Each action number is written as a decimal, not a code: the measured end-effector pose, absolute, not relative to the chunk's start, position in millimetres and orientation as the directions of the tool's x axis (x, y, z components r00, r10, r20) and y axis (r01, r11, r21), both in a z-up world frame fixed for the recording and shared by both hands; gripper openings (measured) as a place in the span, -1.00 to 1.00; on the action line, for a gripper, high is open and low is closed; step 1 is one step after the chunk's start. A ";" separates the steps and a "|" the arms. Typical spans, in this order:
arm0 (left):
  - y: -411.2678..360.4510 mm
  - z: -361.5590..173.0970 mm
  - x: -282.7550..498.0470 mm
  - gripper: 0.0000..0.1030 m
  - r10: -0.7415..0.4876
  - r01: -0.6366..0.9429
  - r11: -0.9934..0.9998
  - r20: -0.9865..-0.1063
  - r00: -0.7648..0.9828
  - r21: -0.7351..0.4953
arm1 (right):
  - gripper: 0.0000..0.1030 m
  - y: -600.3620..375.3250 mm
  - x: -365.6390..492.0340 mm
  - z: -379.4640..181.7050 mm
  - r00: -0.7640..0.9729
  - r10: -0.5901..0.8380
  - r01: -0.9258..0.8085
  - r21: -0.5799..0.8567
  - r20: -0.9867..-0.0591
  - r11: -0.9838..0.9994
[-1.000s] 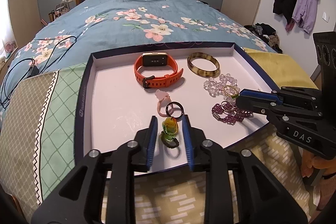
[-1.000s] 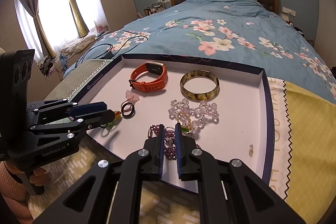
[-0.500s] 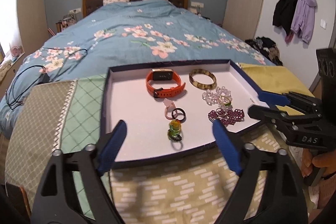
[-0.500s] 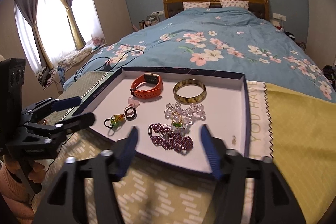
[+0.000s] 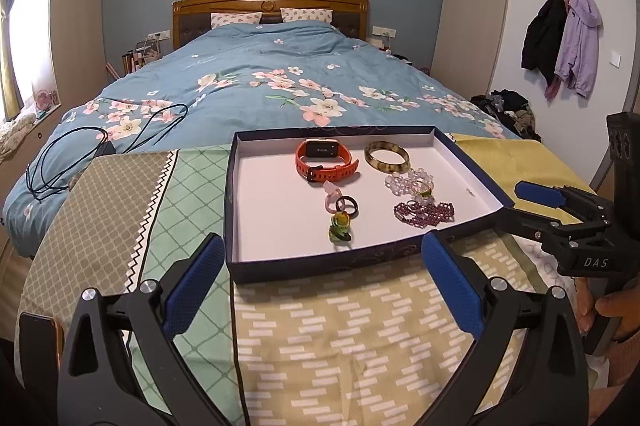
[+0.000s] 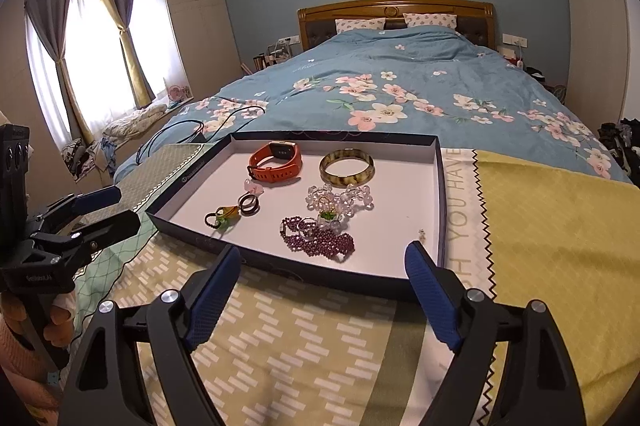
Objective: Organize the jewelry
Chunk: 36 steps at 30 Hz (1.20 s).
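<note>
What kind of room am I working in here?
A bedroom, it seems: a bed with a wooden headboard fills the room, coats hang on wall hooks, and the jewelry tray rests at the bed's foot.

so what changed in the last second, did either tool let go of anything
Both did. The left tool opened off the green charm and backed out of the tray; the right tool opened off the purple beads and backed out too. The jewelry stayed put.
</note>
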State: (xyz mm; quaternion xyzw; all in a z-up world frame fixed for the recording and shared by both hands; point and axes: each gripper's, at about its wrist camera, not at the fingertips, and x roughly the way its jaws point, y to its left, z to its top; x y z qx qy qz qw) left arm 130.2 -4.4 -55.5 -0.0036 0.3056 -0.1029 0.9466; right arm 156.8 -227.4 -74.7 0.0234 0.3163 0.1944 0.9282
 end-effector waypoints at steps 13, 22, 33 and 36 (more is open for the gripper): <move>1.5 -35.2 88.0 0.89 -0.157 0.130 0.987 -0.467 0.870 -0.089 | 0.86 -222.9 111.6 -47.5 0.858 0.306 -0.306 0.066 -0.412 0.950; 8.0 3.1 41.7 0.89 -0.088 0.076 0.996 -0.285 0.955 -0.055 | 0.86 -227.1 76.6 -24.6 0.928 0.254 -0.256 0.032 -0.271 0.966; 10.6 27.3 5.1 0.89 -0.073 0.062 0.996 -0.200 0.977 -0.062 | 0.86 -231.8 52.1 -15.1 0.967 0.204 -0.203 0.022 -0.149 0.979; 10.4 30.7 -2.7 0.89 -0.069 0.059 0.997 -0.188 0.980 -0.055 | 0.86 -232.5 51.4 -15.4 0.966 0.209 -0.207 0.028 -0.151 0.978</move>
